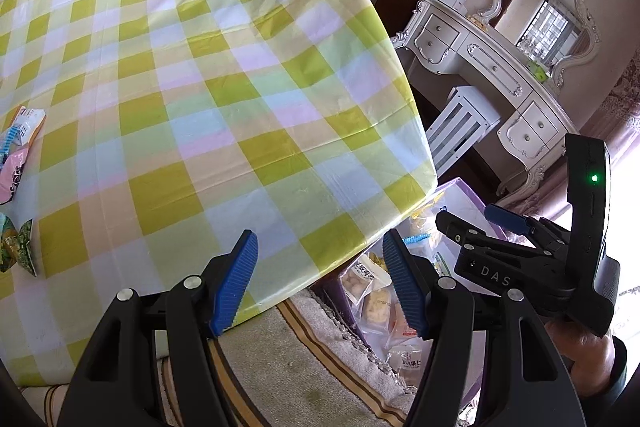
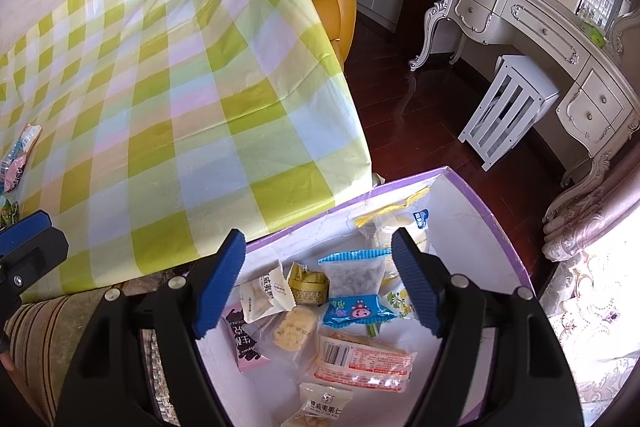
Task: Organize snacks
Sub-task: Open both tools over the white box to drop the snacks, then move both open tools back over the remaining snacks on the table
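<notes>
My right tongs (image 2: 320, 283) hang wide and empty over the box (image 2: 492, 223) full of snacks. My left tongs (image 1: 320, 283) are wide and empty too. A few snacks (image 1: 20, 147) wait at the worktop's (image 1: 224, 99) far left edge. I think I must reach there next.

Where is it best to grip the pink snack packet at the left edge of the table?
Grip the pink snack packet by its near crimped edge, coming from above and the right with the left hand-held gripper: it lies flat, with other packets close beside it.
</notes>
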`<state>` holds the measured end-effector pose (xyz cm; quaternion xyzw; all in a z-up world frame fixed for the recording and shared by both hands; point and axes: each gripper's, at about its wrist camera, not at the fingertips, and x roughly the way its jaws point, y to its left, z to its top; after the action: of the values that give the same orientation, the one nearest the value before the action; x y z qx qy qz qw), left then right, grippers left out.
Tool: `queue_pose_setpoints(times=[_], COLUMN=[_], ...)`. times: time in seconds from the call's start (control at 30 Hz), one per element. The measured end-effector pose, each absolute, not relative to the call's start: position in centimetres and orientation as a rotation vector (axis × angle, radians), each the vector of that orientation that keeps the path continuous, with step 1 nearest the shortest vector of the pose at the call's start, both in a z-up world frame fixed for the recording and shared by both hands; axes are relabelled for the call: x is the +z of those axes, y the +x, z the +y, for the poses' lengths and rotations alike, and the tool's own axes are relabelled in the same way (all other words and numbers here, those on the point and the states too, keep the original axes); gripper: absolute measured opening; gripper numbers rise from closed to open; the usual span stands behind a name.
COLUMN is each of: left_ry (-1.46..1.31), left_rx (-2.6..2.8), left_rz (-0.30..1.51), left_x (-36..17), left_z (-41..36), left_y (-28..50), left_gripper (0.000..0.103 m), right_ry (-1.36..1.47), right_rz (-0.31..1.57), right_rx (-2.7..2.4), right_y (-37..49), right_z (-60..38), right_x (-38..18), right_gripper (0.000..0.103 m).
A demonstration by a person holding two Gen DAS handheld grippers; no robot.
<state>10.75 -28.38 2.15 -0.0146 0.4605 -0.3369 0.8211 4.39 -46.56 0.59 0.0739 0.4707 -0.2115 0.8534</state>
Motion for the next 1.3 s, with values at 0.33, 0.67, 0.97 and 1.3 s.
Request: queue_pose_setpoints(times=[0.33,0.67,0.97,1.3], left_ry=[-0.118,-0.228,-0.317,-0.387], left_rx=[-0.582,-0.444,-0.336,-0.206], left_rz=[0.961,0.952,0.949,0.936], left_x=[2.2,1.9,1.4,0.9], left_z=[-22.1,-15.0,-9.2,-3.0], left_y=[12.7,14.2,14.9,15.5], left_gripper=[0.063,0.063,0.063,0.063], right_ry=[0.129,0.088,0.042,-0.041], right_rz=[0.993,0.995,1.010,1.008], right_rx=[-0.389,-0.295,-0.154,0.028], right_y=[5.7,7.8,9.9,13.1], right_z=[-43.8,-39.1,-32.6,-24.9], right_x=[1.0,1.3,1.0,1.1], right_gripper=[0.076,0.076,0.076,0.077])
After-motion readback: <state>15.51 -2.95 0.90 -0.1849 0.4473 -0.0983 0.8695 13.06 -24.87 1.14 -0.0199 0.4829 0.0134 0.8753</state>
